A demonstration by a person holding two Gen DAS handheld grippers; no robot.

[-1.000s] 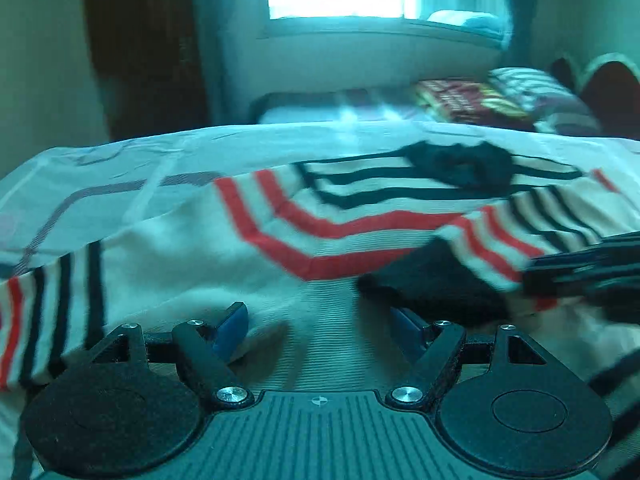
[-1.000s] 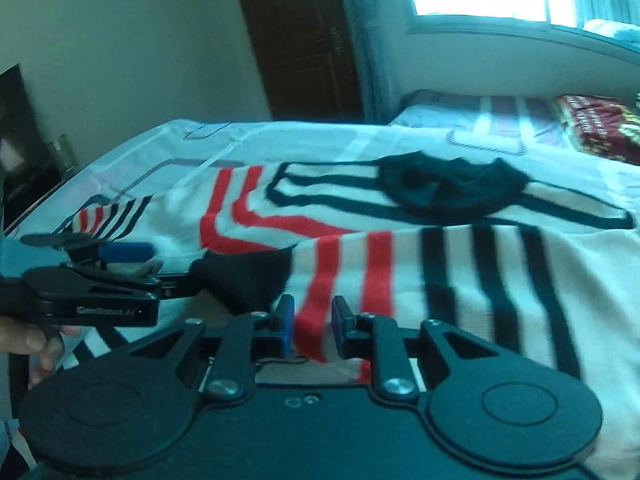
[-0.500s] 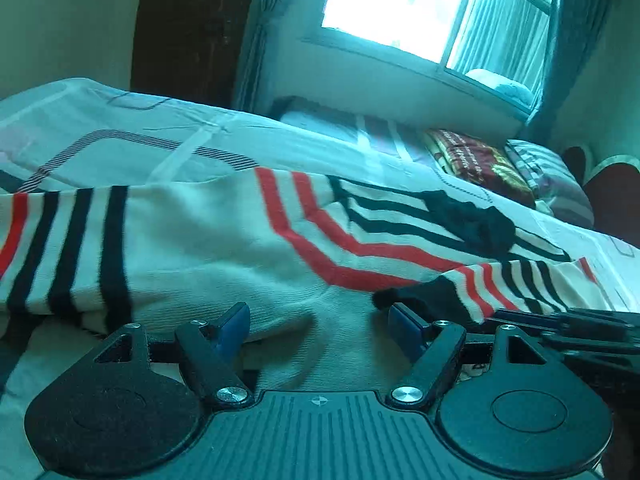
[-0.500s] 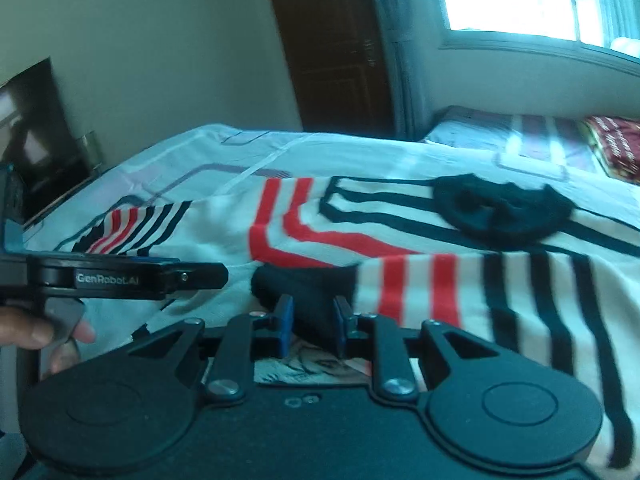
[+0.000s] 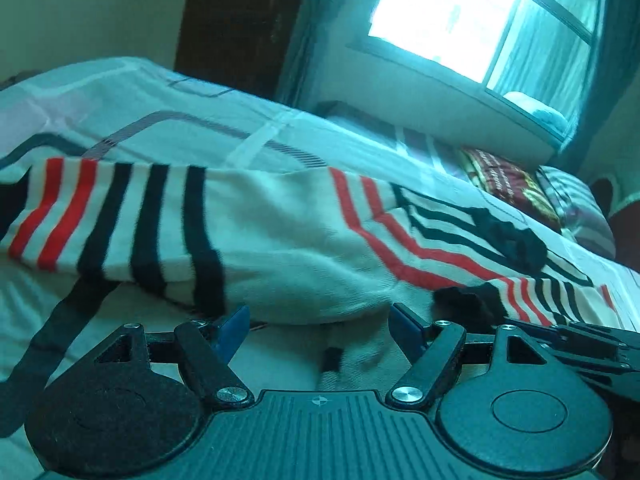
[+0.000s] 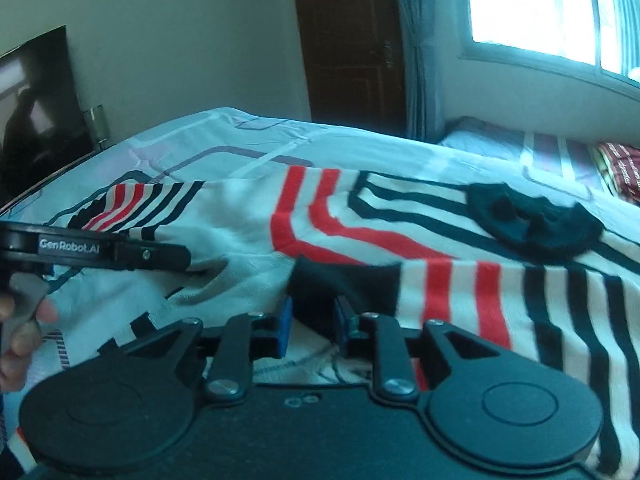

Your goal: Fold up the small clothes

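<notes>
While right gripper [image 6: 310, 322] pinches ribbed black cuff [image 6: 344, 284], striped knit sweater [image 5: 288, 240], left gripper [image 5: 318, 326] wide, empty.

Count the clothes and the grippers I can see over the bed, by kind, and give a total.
Clothes: 1, the striped sweater
Grippers: 2, the left gripper and the right gripper
Total: 3

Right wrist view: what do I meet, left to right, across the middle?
Left gripper → spread left sleeve → red chevron stripes → black cuff in the right gripper → black collar.
</notes>
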